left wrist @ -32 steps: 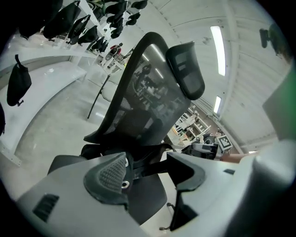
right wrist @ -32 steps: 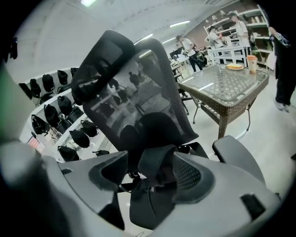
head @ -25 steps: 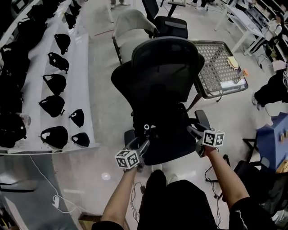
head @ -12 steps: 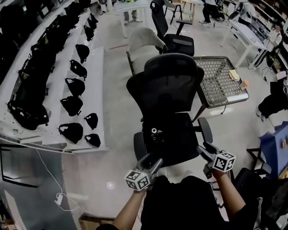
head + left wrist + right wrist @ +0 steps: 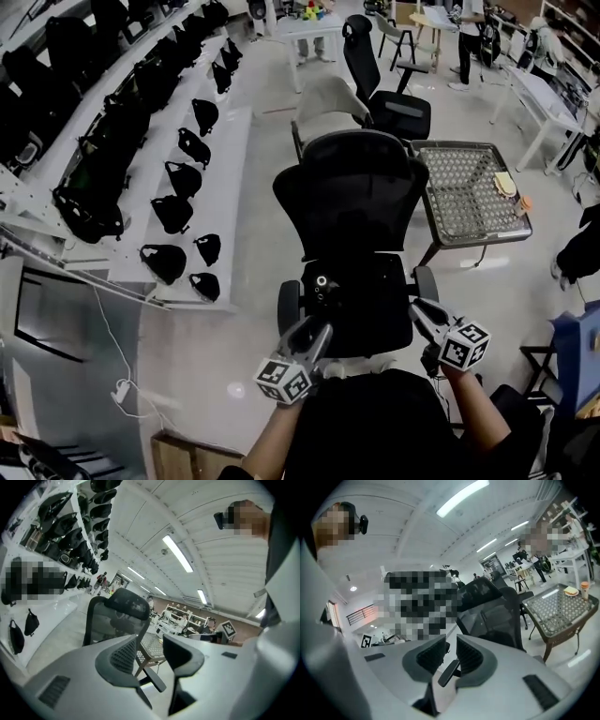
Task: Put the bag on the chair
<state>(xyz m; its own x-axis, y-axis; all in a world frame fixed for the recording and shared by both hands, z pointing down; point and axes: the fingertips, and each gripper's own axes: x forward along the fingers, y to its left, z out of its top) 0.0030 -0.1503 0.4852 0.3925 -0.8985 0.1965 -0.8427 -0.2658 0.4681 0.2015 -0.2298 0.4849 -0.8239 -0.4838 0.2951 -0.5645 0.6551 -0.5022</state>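
Note:
The black office chair (image 5: 354, 202) stands in front of me, backrest away. A black bag (image 5: 339, 292) with round metal rings lies on its seat, hard to tell apart from the dark seat. My left gripper (image 5: 317, 335) hovers just off the seat's front left corner, and its jaws are closing with nothing between them. My right gripper (image 5: 419, 311) is by the right armrest (image 5: 427, 282); its jaws are closing to a narrow gap, also empty. The left gripper view shows the chair (image 5: 115, 616) beyond empty jaws (image 5: 150, 648). The right gripper view shows the chair (image 5: 497, 609) past its jaws (image 5: 451, 652).
White stepped shelves (image 5: 230, 141) with several black bags (image 5: 172, 212) run along the left. A mesh-topped table (image 5: 469, 192) stands close to the chair's right. A grey chair (image 5: 330, 98) and another black chair (image 5: 384, 84) are behind. A white cable (image 5: 117, 389) lies on the floor at left.
Both grippers have drawn back from the seat's front edge toward me, and their jaws have narrowed. The head view has tilted up, so more of the shelves shows.

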